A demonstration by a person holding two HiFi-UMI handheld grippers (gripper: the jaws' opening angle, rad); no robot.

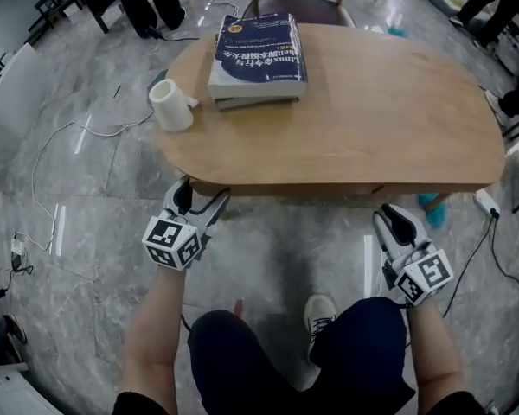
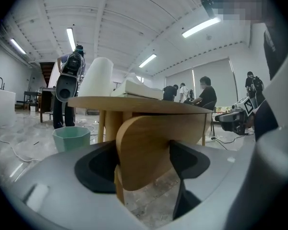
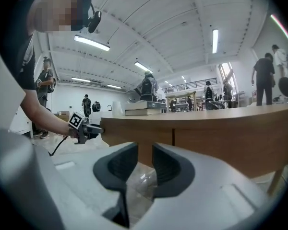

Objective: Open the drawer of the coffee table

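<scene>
- Standing on a glossy grey stone floor (image 1: 86, 188), the coffee table (image 1: 372, 119) is showing an oval, pale wooden top. Its long axis is running left to right across the head view, with one long edge facing the person.
- Its apron (image 3: 221, 143) is hanging flat under that near edge. A vertical seam is splitting it into two panels, both lying flush, so the drawer is showing closed; which panel is its front I cannot tell.
- A dark chair (image 1: 298, 9) is standing at the far edge, a pale green bin (image 2: 71, 137) is sitting on the floor beyond the table, and thin cables (image 1: 69, 129) are trailing off to the left.
- A stack of books (image 1: 259, 50), blue cover uppermost, is lying on the far left part of the top.
- The left gripper (image 1: 201, 204) is reaching under the table's left end. Its jaws are standing wide and pressing on both faces of a rounded wooden panel (image 2: 144, 147) that is filling the gap.
- The right gripper (image 1: 396, 217) is hovering just short of the apron's right part, jaws a narrow slit apart, with only floor showing between them.
- A white cup (image 1: 171, 105), smooth and cylindrical, is standing near the books.
</scene>
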